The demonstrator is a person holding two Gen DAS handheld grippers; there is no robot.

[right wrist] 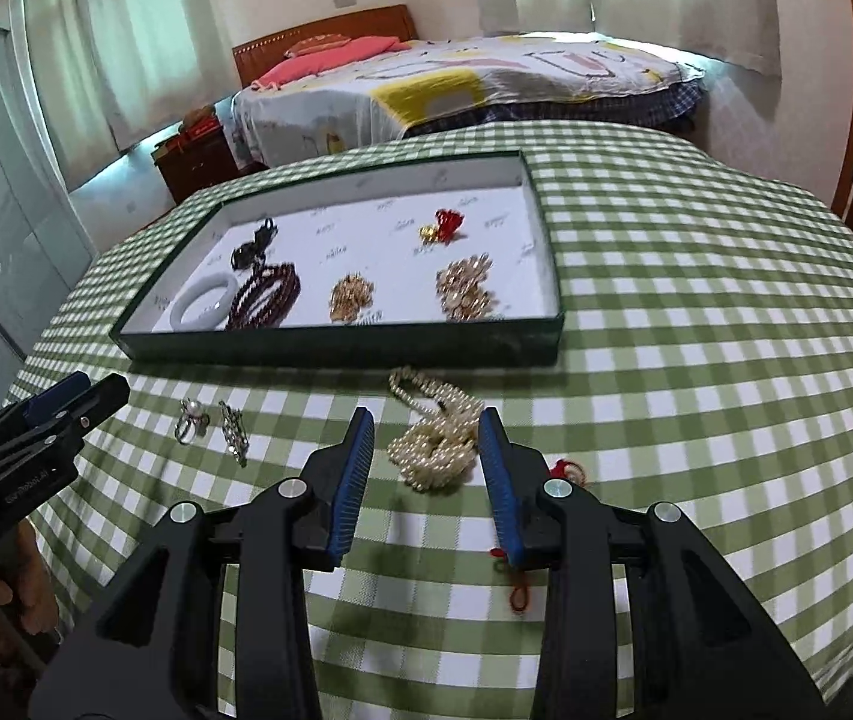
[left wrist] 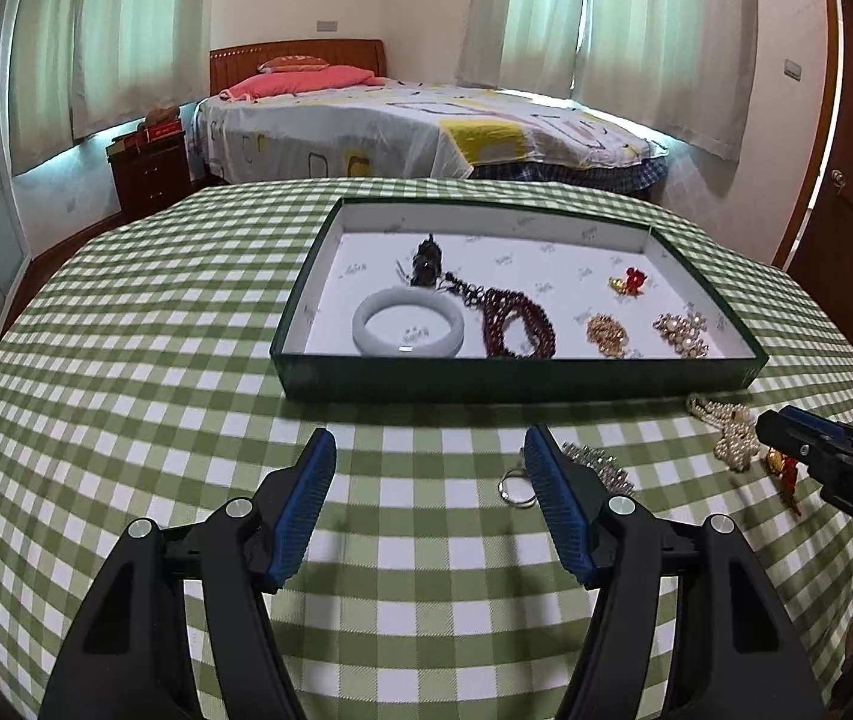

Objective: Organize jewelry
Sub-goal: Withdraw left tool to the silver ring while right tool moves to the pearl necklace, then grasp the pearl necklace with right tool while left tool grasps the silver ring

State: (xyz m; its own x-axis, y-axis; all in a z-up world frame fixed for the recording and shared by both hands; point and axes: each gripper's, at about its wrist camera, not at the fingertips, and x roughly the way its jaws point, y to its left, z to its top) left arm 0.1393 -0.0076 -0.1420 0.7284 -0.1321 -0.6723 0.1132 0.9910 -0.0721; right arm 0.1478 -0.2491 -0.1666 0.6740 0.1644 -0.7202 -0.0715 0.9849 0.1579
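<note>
Both grippers hover with fingers spread over the checked tablecloth, in front of the jewelry tray.

The left gripper [left wrist: 426, 450] holds nothing, its jaws wide apart above the green-and-white tablecloth [left wrist: 126, 360]; a silver ring [left wrist: 516, 489] and a rhinestone brooch [left wrist: 597, 462] lie just beside its right finger. The right gripper [right wrist: 426, 426] is likewise agape, and the pearl necklace [right wrist: 435, 432] lies heaped on the cloth between its fingertips (not touched by either pad, as far as the right wrist view shows), with a red-corded charm [right wrist: 567, 471] partly hidden behind its right finger. The dark green tray [left wrist: 516, 384] already holds a white jade bangle [left wrist: 408, 330], a dark red bead strand [left wrist: 516, 324], two gold pieces [left wrist: 606, 333], a red-and-gold charm [left wrist: 630, 282] and a black pendant [left wrist: 426, 261].
</note>
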